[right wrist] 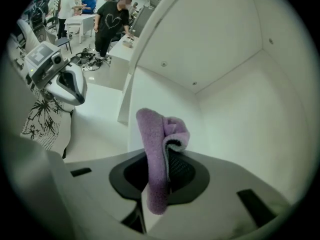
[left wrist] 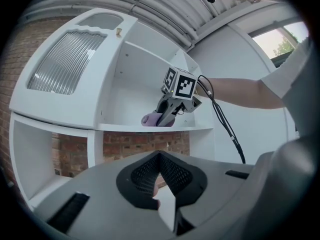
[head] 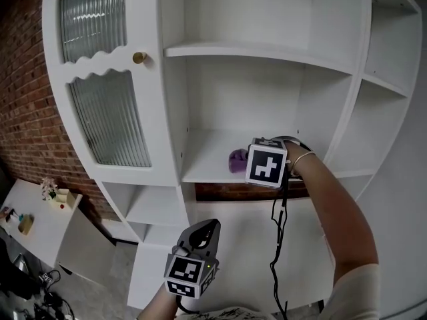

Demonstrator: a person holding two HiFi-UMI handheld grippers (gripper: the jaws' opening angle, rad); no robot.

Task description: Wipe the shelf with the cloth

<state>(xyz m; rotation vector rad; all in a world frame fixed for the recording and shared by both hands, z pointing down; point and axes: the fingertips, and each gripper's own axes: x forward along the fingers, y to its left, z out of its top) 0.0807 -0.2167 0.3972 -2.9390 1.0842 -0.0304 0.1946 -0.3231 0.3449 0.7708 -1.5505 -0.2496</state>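
A purple cloth (head: 237,160) rests on the white shelf (head: 207,159) of the open cabinet, held by my right gripper (head: 248,162), which is shut on it. In the right gripper view the cloth (right wrist: 159,154) is folded and pinched between the jaws, with the shelf's inner corner (right wrist: 200,94) ahead. From below, the left gripper view shows the cloth (left wrist: 151,119) pressed onto the shelf board (left wrist: 150,128) by the right gripper (left wrist: 162,119). My left gripper (head: 203,235) hangs low in front of the cabinet, shut and holding nothing; its jaws (left wrist: 159,176) point up at the shelf.
The cabinet has a ribbed-glass door (head: 107,112) with a brass knob (head: 139,57) at left, more shelves above (head: 247,51) and to the right (head: 387,85). A black cable (head: 277,232) hangs from the right gripper. A brick wall (head: 27,112) and small side table (head: 33,215) lie left.
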